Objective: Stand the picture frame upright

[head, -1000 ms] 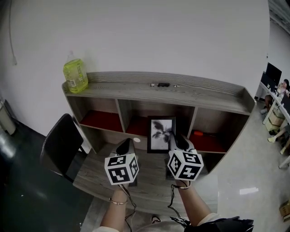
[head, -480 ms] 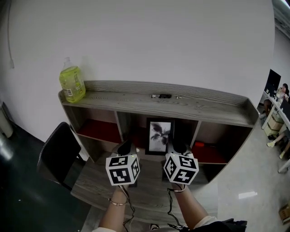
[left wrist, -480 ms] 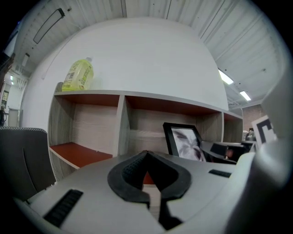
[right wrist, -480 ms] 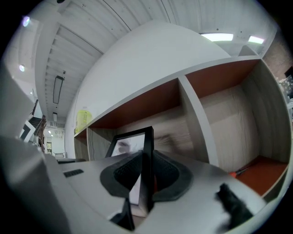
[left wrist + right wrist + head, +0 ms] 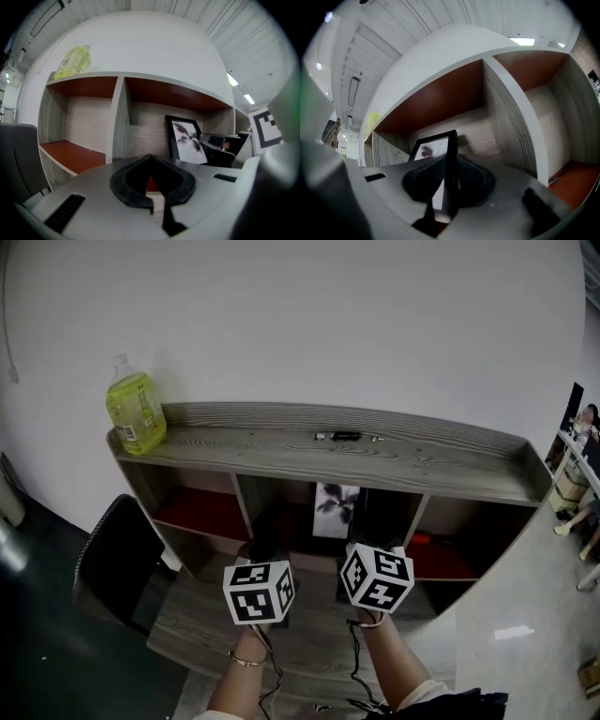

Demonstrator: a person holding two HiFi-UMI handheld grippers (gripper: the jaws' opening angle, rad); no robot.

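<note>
The black picture frame (image 5: 336,502) with a grey leaf print stands upright in the middle compartment of the wooden shelf unit (image 5: 281,448), its top hidden under the shelf board. My right gripper (image 5: 371,529) reaches in from the front. In the right gripper view its jaws (image 5: 449,185) are shut on the frame's right edge (image 5: 451,154). My left gripper (image 5: 264,542) hovers to the left of the frame, shut on nothing (image 5: 151,190). The left gripper view shows the frame (image 5: 186,141) leaning slightly back, with the right gripper (image 5: 222,146) at its side.
A green bottle (image 5: 134,411) stands on the shelf top at the left, and a small dark object (image 5: 345,437) lies at its middle. Red-floored compartments (image 5: 208,513) flank the frame. A black chair (image 5: 114,554) stands left of the desk (image 5: 211,610).
Both grippers have moved forward, deeper into the middle compartment, and the frame in the right gripper has gone with them. The shelf top now covers the frame's upper part.
</note>
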